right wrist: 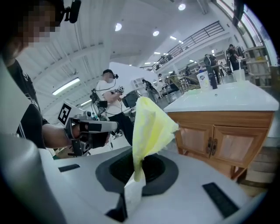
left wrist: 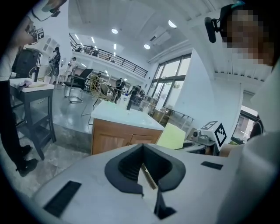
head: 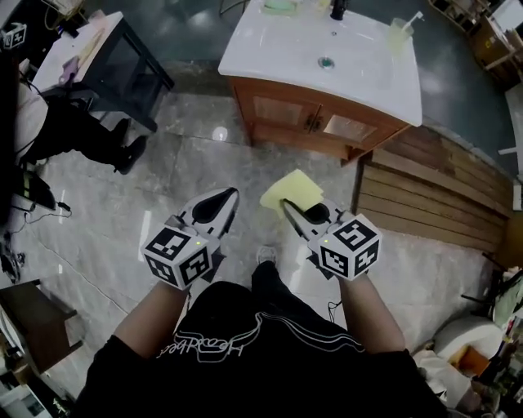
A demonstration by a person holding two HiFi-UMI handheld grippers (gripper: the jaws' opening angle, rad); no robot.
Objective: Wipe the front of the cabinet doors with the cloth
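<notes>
Now: yellow cloth (head: 292,191), pinched by its lower corner in the right gripper (head: 288,206), held above the floor (head: 163,184), well short of the wooden cabinet doors (head: 309,121) under the white basin top (head: 270,45). Alongside, left gripper (head: 230,197), jaws pressed together on nothing.

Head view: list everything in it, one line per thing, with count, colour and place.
cloth: one, yellow, in front of the cabinet, pinched by the right tool
cabinet doors: two, brown wood, shut, under the basin top
basin top: one, white, top centre
tap: one, black, back edge of the basin top
cup: one, pale, right rear corner of the basin top
table: one, dark, top left
wooden boards: several, brown, right of the cabinet
floor: grey, glossy, centre and left
bystander: one, dark trousers, left edge
left tool: one, white and black, lower left, jaws shut, empty
right tool: one, white and black, lower right, shut on the cloth
</notes>
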